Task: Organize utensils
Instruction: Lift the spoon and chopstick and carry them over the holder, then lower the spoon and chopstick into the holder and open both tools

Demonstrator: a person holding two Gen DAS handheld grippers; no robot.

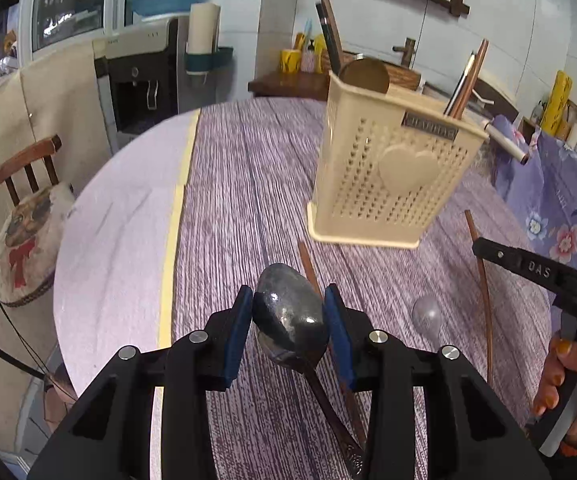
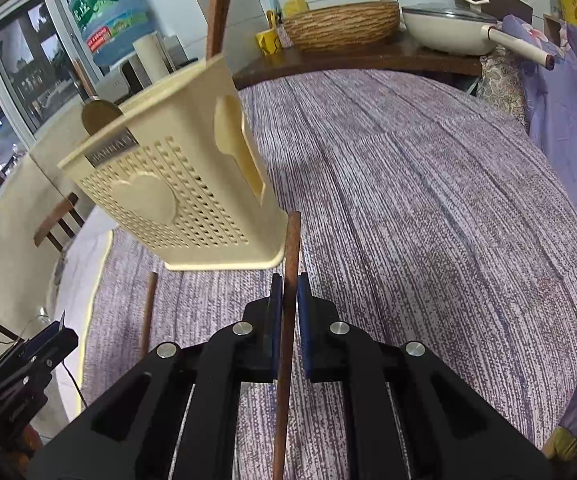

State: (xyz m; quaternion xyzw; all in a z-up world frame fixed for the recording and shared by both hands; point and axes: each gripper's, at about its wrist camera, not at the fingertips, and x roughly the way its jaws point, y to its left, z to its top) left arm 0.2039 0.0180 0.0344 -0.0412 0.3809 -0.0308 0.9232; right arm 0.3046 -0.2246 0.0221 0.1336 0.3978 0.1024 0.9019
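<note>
A cream perforated utensil holder (image 1: 392, 176) stands on the purple table; it holds chopsticks (image 1: 466, 80) and a round wooden utensil (image 1: 364, 76). My left gripper (image 1: 288, 312) is shut on the bowl of a metal spoon (image 1: 288, 316), held above the table. A brown chopstick (image 1: 310, 270) lies under it and a second metal spoon (image 1: 428, 316) lies to the right. My right gripper (image 2: 288, 296) is shut on a brown chopstick (image 2: 290, 248) just right of the holder (image 2: 176, 188). It also shows in the left wrist view (image 1: 482, 276). Another chopstick (image 2: 148, 312) lies on the table to the left.
A wooden chair (image 1: 28, 216) stands left of the round table (image 1: 108, 240). A water dispenser (image 1: 144, 76) is behind. A counter with a woven basket (image 2: 340, 24) and a white pan (image 2: 448, 28) runs along the far side. Flowered purple cloth (image 2: 568, 112) is on the right.
</note>
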